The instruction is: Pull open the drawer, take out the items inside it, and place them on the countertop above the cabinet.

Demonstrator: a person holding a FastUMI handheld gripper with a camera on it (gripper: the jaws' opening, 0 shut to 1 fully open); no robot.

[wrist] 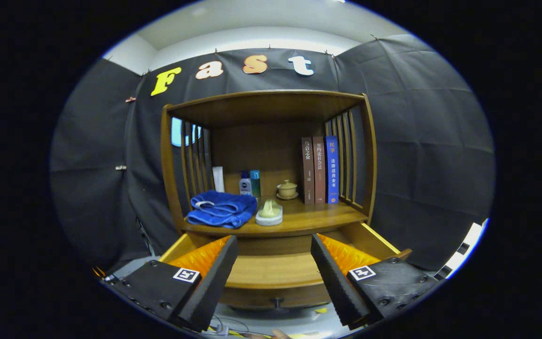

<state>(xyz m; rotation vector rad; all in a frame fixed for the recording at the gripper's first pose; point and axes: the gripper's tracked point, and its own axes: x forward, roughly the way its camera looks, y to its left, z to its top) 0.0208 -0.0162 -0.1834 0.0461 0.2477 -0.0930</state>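
Wooden drawer [273, 270] pulled out | tongs [274, 268] spread wide, holding nothing, above drawer | blue towel [222, 209] on countertop [318, 217]

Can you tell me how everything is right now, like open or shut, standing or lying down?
drawer: pulled open
gripper: open, holding nothing
towel: folded, lying on the countertop
books: standing upright
bottle: upright, cap on

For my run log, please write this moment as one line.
drawer: pulled open, visible floor bare | gripper: open, over drawer, holds nothing | countertop: blue towel, soap dish
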